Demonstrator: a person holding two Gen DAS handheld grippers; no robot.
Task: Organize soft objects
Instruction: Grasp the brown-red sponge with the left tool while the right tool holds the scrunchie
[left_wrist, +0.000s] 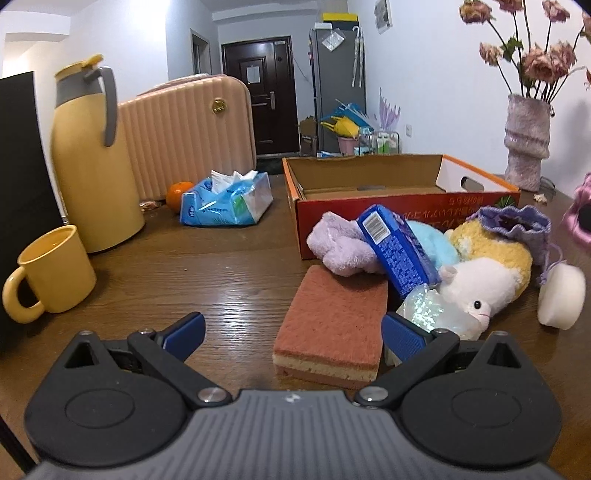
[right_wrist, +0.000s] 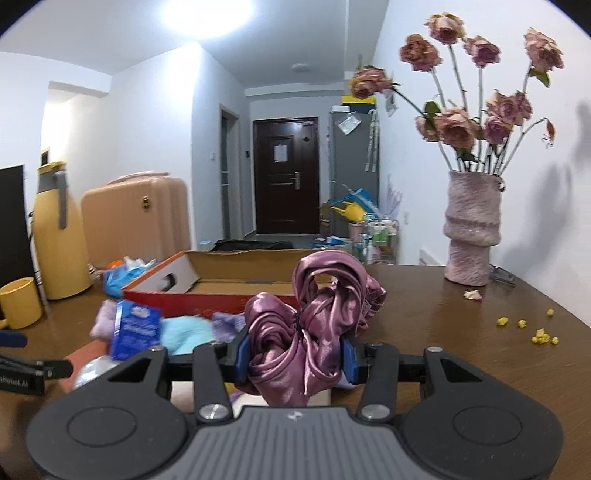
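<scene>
Far left edge of the brown wooden counter (left_wrist: 229, 280): yellow ceramic mug (left_wrist: 51, 271), tall yellow thermos jug with grey handle (left_wrist: 88, 158) behind it. Small orange fruit (left_wrist: 178, 195) and blue plastic tissue pack (left_wrist: 227, 201) further in, toward the back edge. Left tool (left_wrist: 291, 334) hangs low over the near edge, blue pads wide apart, nothing clamped. Pink-and-cream layered sponge block (left_wrist: 332, 325) lies flat between the pads, closer to the right one; contact unclear from this angle.

Middle of the counter: open red cardboard tray box with orange rim (left_wrist: 402, 184), seemingly empty inside. Pile of soft things touching its front wall: lilac folded towel (left_wrist: 343, 245), blue printed carton with barcode (left_wrist: 395, 245) leaning on the towel, light-blue fluffy cloth (left_wrist: 432, 240), iridescent clear packet (left_wrist: 432, 308), white-and-yellow plush animal (left_wrist: 480, 284), purple knitted drawstring pouch (left_wrist: 517, 229), white round foam pad (left_wrist: 561, 295) at the right end.

Right tool (right_wrist: 297, 356) is clamped on a pink satin scrunchie (right_wrist: 317, 314), lifted clear of the counter in front of the tray box. Back right corner: textured pink vase with dried roses (right_wrist: 472, 229). Yellow crumbs (right_wrist: 539, 334) scattered near the right edge.
</scene>
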